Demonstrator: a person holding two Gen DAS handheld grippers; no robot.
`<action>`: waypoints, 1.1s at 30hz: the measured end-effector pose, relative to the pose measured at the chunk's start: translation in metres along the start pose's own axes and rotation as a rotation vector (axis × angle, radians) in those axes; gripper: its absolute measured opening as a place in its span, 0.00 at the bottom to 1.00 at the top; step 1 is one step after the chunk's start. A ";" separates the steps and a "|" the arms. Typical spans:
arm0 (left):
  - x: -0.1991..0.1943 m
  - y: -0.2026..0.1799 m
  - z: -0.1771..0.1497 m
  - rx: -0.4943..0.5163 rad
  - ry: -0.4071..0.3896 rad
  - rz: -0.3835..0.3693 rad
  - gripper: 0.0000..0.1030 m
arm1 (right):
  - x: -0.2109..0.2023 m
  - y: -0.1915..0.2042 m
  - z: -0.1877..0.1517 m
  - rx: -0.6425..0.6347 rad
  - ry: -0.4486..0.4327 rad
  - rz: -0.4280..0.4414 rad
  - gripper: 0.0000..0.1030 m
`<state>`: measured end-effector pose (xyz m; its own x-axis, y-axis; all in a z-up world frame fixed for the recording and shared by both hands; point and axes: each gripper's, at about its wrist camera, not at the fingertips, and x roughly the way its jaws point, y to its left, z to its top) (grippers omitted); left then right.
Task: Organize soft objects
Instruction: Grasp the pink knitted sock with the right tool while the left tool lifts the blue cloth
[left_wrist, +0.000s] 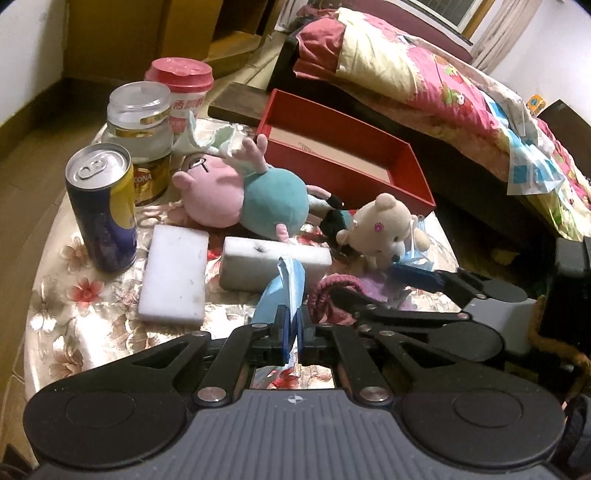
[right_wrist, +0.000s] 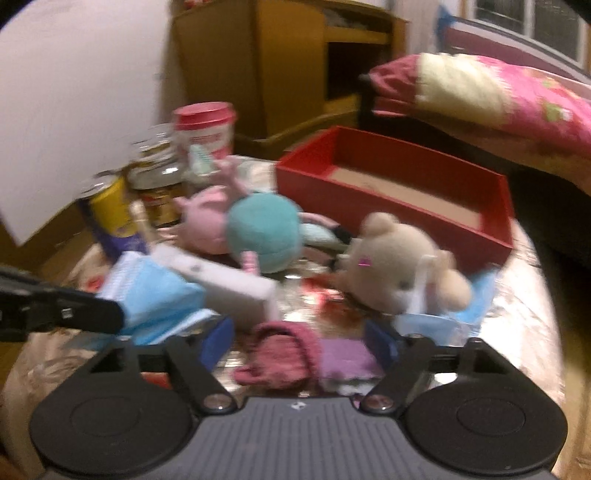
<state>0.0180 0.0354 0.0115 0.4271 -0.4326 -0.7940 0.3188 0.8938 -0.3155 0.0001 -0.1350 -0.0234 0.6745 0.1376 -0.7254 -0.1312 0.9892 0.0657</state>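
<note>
A round table with a floral cloth is crowded. At its far left stand a can, a glass jar and a red-lidded cup, close together. A red box sits open at the far side, near a bed with a pink quilt. Between the box and the near edge lie a pig plush on its side, head toward the can and legs toward the box, and a bear plush just to its right, face turned toward the near edge. A second mask lies under and around the bear. Two white sponges lie nearer, one running toward the near edge, the other lying crosswise beside it; they sit between the left gripper and the pig.

The left gripper is closed on a blue mask, which is bunched and rises from between the fingers, its long axis pointing away toward the crosswise sponge. In the right wrist view the mask hangs off that gripper's tip, above the sponge.

The right gripper is spread wide and holds nothing. A pink knit piece lies on the table between its fingers, with a lilac cloth touching it on the right. That view is blurred, so finer detail is unclear.
</note>
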 end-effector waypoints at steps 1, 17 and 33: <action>0.001 0.001 -0.001 -0.002 0.006 0.001 0.00 | 0.002 0.003 -0.001 -0.017 0.004 0.006 0.49; 0.014 0.011 -0.006 -0.022 0.078 0.003 0.00 | 0.033 -0.002 -0.011 0.015 0.137 0.055 0.05; 0.002 -0.014 -0.003 0.040 0.028 -0.012 0.00 | -0.024 -0.015 -0.001 0.126 0.049 0.127 0.03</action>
<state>0.0115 0.0226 0.0128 0.3997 -0.4389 -0.8047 0.3572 0.8831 -0.3043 -0.0152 -0.1533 -0.0074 0.6217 0.2622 -0.7381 -0.1191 0.9630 0.2418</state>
